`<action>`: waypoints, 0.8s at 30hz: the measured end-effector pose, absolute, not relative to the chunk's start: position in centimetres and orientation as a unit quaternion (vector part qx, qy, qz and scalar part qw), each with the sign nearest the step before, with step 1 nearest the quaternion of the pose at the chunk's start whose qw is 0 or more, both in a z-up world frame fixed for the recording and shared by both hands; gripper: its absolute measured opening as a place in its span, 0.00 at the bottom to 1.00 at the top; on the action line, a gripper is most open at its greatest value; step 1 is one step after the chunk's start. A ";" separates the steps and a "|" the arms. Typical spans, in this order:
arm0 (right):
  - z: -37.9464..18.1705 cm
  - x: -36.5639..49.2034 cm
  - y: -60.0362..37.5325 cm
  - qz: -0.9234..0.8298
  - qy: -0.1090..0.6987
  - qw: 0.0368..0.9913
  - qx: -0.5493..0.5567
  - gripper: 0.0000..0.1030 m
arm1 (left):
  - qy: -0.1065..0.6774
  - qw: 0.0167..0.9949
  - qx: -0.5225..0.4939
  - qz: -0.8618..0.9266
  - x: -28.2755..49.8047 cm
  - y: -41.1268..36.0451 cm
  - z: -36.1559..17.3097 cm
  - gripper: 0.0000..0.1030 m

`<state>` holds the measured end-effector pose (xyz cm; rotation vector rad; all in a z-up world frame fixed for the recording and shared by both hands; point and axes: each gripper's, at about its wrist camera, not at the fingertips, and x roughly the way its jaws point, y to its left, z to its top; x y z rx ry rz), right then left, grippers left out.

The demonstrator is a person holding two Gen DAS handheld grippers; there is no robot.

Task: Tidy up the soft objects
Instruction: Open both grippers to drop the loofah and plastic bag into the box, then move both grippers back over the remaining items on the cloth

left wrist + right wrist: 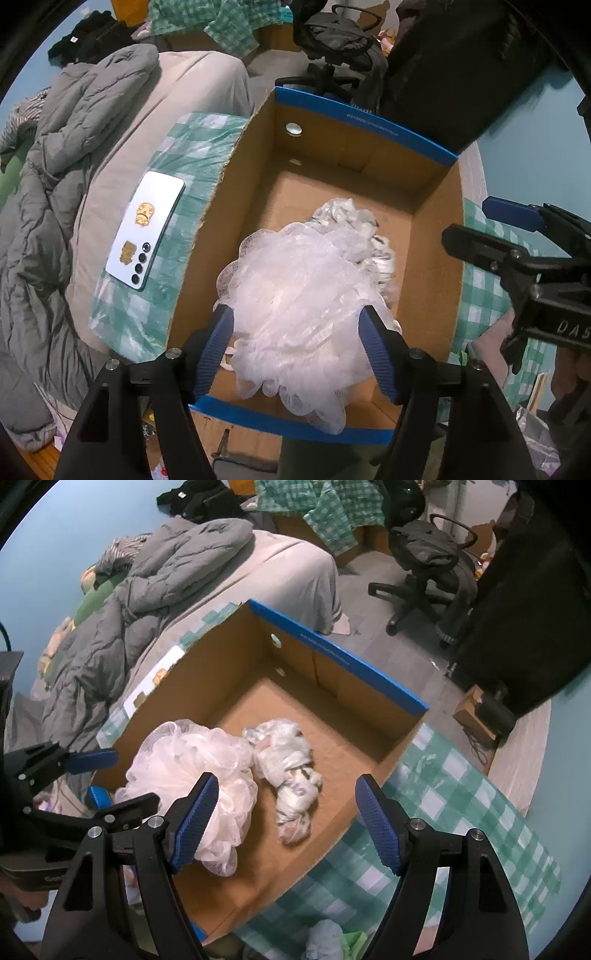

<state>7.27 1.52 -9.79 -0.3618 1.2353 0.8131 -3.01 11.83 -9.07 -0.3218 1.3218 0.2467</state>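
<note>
Left claw: we are seeing our left claw standing spread over the near end of the cardboard box, pointing steeply down, its blue pads on either side of the white mesh pouf.
Pouf and left claw: the pouf is lying between the pads; the mesh is reaching both, yet we are not seeing them squeeze it.
Right claw: our right claw is also standing spread, with no item between its pads, hanging over the box's near corner.
Pouf and right claw: in the right wrist view the pouf is sitting in the box's near left corner, just left of the right claw's left pad, which is overlapping its edge.
Second bundle: a crumpled pale bundle is lying on the box floor right beside the pouf, farther in.
Box: it is resting open-topped on a green checked cloth spread on the bed.
Beside the box: a white phone is lying face down on the cloth, left of the box.
Farther out: a grey duvet is bunching on the bed, and an office chair is standing on the floor.
</note>
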 end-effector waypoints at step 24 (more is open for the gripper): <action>-4.4 6.7 -9.8 0.308 0.545 0.769 -0.131 0.75 | 0.593 0.797 -0.115 0.027 -2.5 2.4 -4.4 0.79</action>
